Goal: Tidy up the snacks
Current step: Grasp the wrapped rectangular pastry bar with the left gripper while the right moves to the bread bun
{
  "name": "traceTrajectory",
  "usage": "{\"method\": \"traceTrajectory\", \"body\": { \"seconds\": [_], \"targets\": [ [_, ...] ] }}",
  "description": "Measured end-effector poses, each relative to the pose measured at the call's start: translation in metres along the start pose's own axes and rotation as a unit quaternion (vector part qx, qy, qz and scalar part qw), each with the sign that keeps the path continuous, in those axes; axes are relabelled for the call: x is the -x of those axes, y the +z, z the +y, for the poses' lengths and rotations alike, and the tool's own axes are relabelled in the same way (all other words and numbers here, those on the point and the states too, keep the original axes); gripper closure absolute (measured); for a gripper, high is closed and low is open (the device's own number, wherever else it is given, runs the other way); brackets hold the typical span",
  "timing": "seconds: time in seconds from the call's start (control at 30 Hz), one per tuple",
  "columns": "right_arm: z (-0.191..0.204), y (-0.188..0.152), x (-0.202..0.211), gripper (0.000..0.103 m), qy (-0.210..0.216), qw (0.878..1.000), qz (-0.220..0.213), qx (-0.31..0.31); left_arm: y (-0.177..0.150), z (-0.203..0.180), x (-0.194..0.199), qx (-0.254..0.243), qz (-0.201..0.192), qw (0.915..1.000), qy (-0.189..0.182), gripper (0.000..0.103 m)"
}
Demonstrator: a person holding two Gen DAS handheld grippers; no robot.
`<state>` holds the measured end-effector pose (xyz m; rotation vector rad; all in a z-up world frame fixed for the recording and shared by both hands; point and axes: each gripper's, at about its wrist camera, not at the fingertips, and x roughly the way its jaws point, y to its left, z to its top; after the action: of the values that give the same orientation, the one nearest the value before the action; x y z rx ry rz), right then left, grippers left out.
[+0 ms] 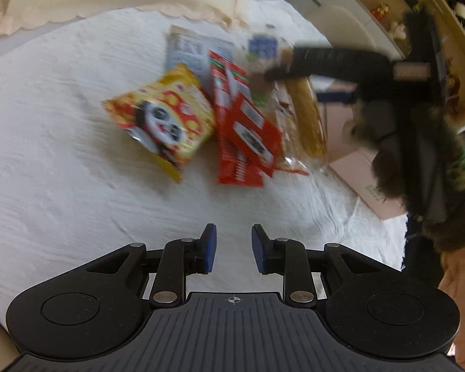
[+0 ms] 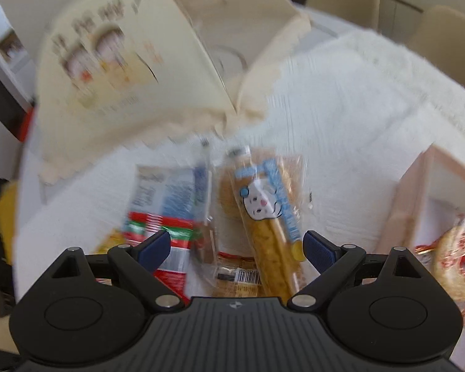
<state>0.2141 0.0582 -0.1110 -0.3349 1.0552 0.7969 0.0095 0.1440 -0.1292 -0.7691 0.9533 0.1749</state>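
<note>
Hovering above the white cloth (image 1: pixel 62 155), the left gripper (image 1: pixel 234 248) holds nothing, its blue pads parted by a narrow gap. The right gripper (image 2: pixel 236 249) stands wide open over the snack pile, empty, directly above the long golden biscuit pack (image 2: pixel 263 217). Red packets (image 1: pixel 245 130) overlap beside the yellow panda bag (image 1: pixel 161 121). A pink box (image 2: pixel 418 192) sits to the right.

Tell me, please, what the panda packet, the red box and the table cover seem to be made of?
Panda packet: likely glossy plastic film; it shines and crinkles at the sealed ends.
Red box: probably printed card; flat faces, straight edges.
Table cover: white fabric, matt, with a rough woven look.
</note>
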Motion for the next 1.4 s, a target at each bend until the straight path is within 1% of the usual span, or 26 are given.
{"method": "traceTrajectory", "body": {
  "seconds": [0.03,0.07,0.1,0.2,0.27,0.3,0.33,0.4,0.43,0.5,0.57,0.6,0.67,0.73,0.83,0.9,0.93,1.03,1.07,1.1,1.13,1.17,1.2,1.27,1.33,1.4],
  "targets": [
    [0.005,-0.004,-0.003,0.009,-0.012,1.000,0.004,-0.004,0.003,0.007,0.002,0.005,-0.005,1.0000,-0.003,0.075],
    [0.010,-0.010,-0.001,0.009,-0.012,1.000,0.005,-0.006,0.005,0.012,0.004,0.010,-0.008,0.9999,-0.006,0.075],
    [0.014,-0.015,0.002,0.009,0.000,1.000,0.012,-0.011,0.009,0.017,0.006,0.014,-0.012,0.9998,-0.009,0.075],
    [0.021,-0.035,0.014,0.009,0.064,0.997,0.034,-0.036,0.021,0.027,0.010,0.017,-0.021,0.9995,-0.018,0.075],
    [0.019,-0.048,0.019,0.009,0.106,0.991,0.050,-0.063,0.028,0.030,0.013,0.016,-0.028,0.9993,-0.021,0.075],
    [0.016,-0.055,0.022,0.009,0.121,0.988,0.055,-0.081,0.031,0.031,0.014,0.017,-0.030,0.9992,-0.021,0.075],
    [0.011,-0.062,0.024,0.009,0.122,0.986,0.055,-0.097,0.034,0.031,0.014,0.017,-0.031,0.9991,-0.021,0.075],
    [0.003,-0.078,0.027,0.009,0.086,0.989,0.048,-0.110,0.040,0.029,0.014,0.016,-0.033,0.9991,-0.023,0.075],
    [0.000,-0.087,0.032,0.009,0.077,0.990,0.043,-0.110,0.042,0.027,0.014,0.013,-0.033,0.9991,-0.026,0.075],
    [-0.009,-0.110,0.048,0.009,0.083,0.991,0.027,-0.101,0.045,0.019,0.013,0.003,-0.030,0.9991,-0.030,0.075],
    [-0.019,-0.128,0.062,0.009,0.076,0.993,0.017,-0.086,0.049,0.012,0.008,-0.005,-0.027,0.9991,-0.033,0.075],
    [-0.026,-0.134,0.067,0.009,0.061,0.995,0.012,-0.078,0.050,0.009,0.006,-0.006,-0.027,0.9990,-0.034,0.075],
    [-0.042,-0.140,0.074,0.009,0.019,0.998,0.000,-0.060,0.052,0.002,0.002,-0.008,-0.025,0.9991,-0.034,0.075],
    [-0.057,-0.134,0.075,0.009,-0.015,0.998,-0.014,-0.054,0.050,-0.006,-0.001,-0.013,-0.019,0.9992,-0.032,0.075],
    [-0.081,-0.116,0.065,0.009,0.003,0.996,-0.023,-0.085,0.044,-0.018,-0.006,-0.024,-0.007,0.9993,-0.026,0.075],
    [-0.089,-0.103,0.059,0.009,0.001,0.994,-0.033,-0.107,0.040,-0.026,-0.009,-0.036,0.000,0.9992,-0.018,0.074],
    [-0.089,-0.098,0.057,0.009,0.004,0.993,-0.034,-0.113,0.039,-0.028,-0.010,-0.040,0.001,0.9991,-0.012,0.074],
    [-0.071,-0.098,0.056,0.009,0.058,0.992,-0.036,-0.108,0.037,-0.034,-0.012,-0.041,-0.008,0.9990,0.013,0.074],
    [-0.065,-0.102,0.054,0.009,0.066,0.992,-0.031,-0.102,0.037,-0.035,-0.013,-0.038,-0.010,0.9991,0.017,0.074],
    [-0.058,-0.107,0.052,0.009,0.059,0.994,-0.023,-0.093,0.037,-0.037,-0.015,-0.036,-0.010,0.9991,0.019,0.074],
    [-0.050,-0.114,0.050,0.009,0.031,0.996,-0.015,-0.079,0.036,-0.040,-0.017,-0.038,-0.008,0.9990,0.020,0.074],
    [-0.044,-0.124,0.050,0.009,-0.006,0.998,-0.013,-0.064,0.035,-0.044,-0.020,-0.044,-0.006,0.9988,0.023,0.074],
    [-0.041,-0.133,0.056,0.009,-0.026,0.998,-0.025,-0.057,0.035,-0.049,-0.023,-0.051,-0.005,0.9984,0.025,0.074],
    [-0.046,-0.155,0.071,0.009,-0.056,0.996,-0.034,-0.066,0.033,-0.062,-0.033,-0.071,-0.004,0.9968,0.036,0.074],
    [-0.053,-0.177,0.084,0.009,-0.065,0.994,-0.033,-0.083,0.033,-0.075,-0.048,-0.095,-0.002,0.9938,0.058,0.074],
    [-0.057,-0.195,0.090,0.009,-0.062,0.994,-0.025,-0.091,0.030,-0.088,-0.065,-0.124,0.003,0.9880,0.092,0.074]
  ]
}}
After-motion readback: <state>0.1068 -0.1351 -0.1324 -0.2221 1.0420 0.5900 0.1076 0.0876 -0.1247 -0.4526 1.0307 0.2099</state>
